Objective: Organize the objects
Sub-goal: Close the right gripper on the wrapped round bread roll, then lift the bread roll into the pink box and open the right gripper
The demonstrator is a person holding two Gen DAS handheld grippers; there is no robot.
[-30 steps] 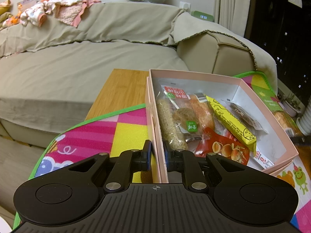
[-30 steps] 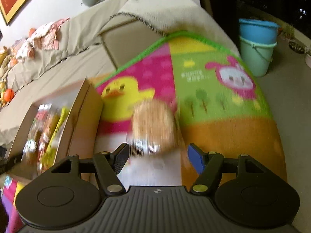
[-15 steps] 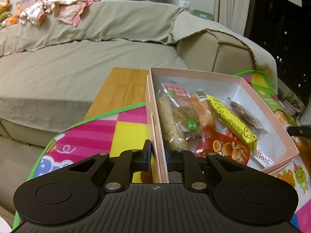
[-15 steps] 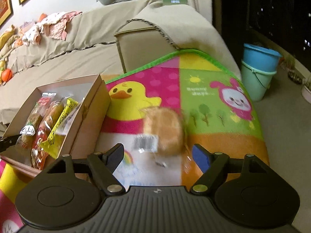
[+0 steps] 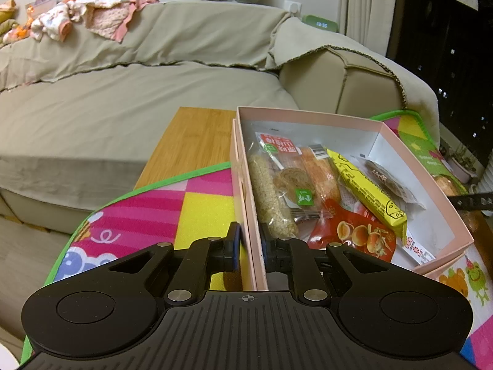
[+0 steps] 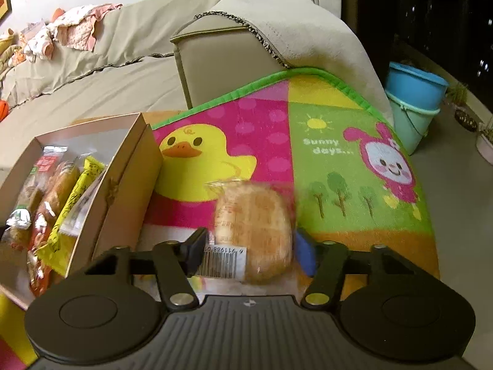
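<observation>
One item is left outside the box: a round, golden-brown bun sealed in clear plastic wrap with a white barcode label (image 6: 252,231). It lies on the brightly printed children's play mat (image 6: 339,141), just beside the right-hand wall of the pale pink cardboard box (image 6: 123,191), towards the mat's near edge. The bun looks soft and domed; its wrapper is loose and glossy, and the labelled end points at the box.

The right gripper (image 6: 251,251) straddles the bun, its jaws having just been closing, with the bun between them. The black finger (image 6: 195,251) appears to be at the wrapper's labelled end; the blue pad (image 6: 305,256) sits at the bun's far side. Whether both press firmly cannot be told, as the view is slightly blurred.

The left gripper (image 5: 249,246) is clamped together on the near-left wall of the box (image 5: 248,215), steadying it.

Risks, as judged:
- Slick film could let the bun slide out on lifting if only the wrapper is caught.
- Excess squeeze would crush the soft bun.
- The box is already crowded with snack packets (image 5: 323,194); the bun may ride on top or catch the wall on entry.
</observation>
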